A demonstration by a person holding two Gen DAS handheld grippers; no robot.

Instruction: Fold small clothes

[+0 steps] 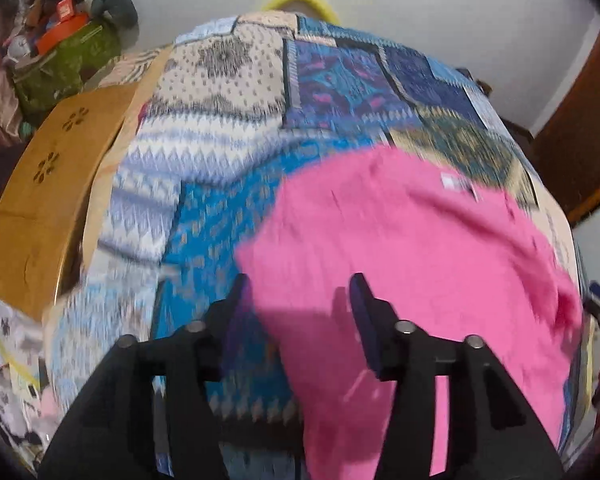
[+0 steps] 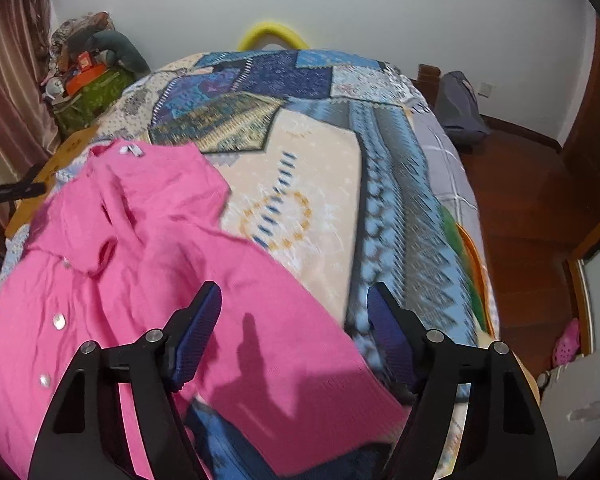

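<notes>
So the pink cardigan (image 2: 148, 264) was lying spread out but rumpled on the patchwork bedspread (image 2: 320, 184), buttons facing up, collar toward the far side of the bed. The right gripper (image 2: 296, 300) hung over its near hem with the jaws standing wide, nothing pinched between them, just fabric underneath. The left gripper (image 1: 300, 288) was over the other edge of the cardigan, jaws partly apart and also empty as far as I could see; that view was badly smeared, so don't hold me to the fine detail.

What could go sideways, in my opinion: the knit looked soft and bunched near the collar, so a pinch could easily catch two layers or grab the bedspread along with it, and then the fold would come out lopsided. The wrinkles around the button strip would probably get folded in too if nobody flattened them first.

Labels: there was a small white tag (image 2: 132, 150) at the neck, but it was too small to read. No other writing I could make out.
</notes>
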